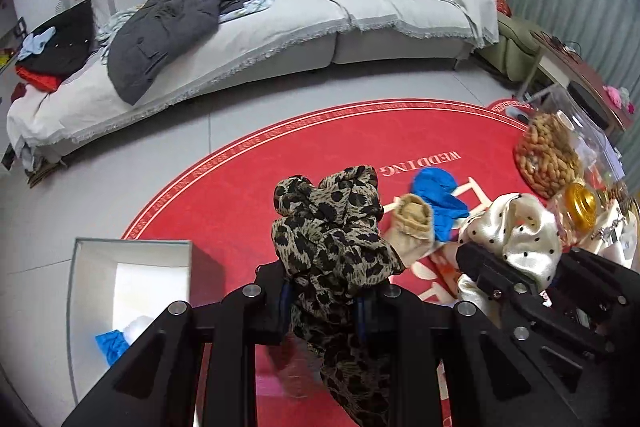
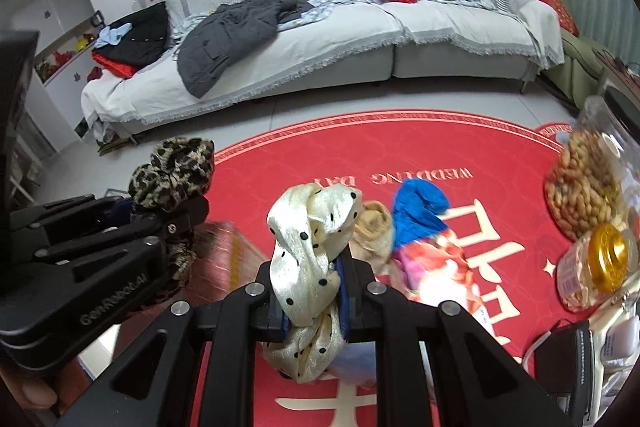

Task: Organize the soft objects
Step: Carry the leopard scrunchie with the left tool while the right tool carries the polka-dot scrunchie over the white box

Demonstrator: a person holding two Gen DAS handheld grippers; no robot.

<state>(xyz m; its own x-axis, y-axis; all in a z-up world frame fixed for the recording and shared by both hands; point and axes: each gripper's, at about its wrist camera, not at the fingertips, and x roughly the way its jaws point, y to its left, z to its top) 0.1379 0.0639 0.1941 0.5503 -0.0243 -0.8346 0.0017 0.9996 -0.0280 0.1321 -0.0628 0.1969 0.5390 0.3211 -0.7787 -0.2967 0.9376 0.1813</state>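
Dangling leopard scrunchie (image 1: 332, 247) cut off below, box (image 1: 92, 279) half hidden

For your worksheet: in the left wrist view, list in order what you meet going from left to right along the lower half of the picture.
White box → leopard-print scrunchie pinched in the left tool → beige scrunchie → blue scrunchie → cream polka-dot scrunchie held by the right tool → jar of peanuts.

Leopard scrunchie (image 1: 332, 239), cream dotted scrunchie (image 2: 308, 267)
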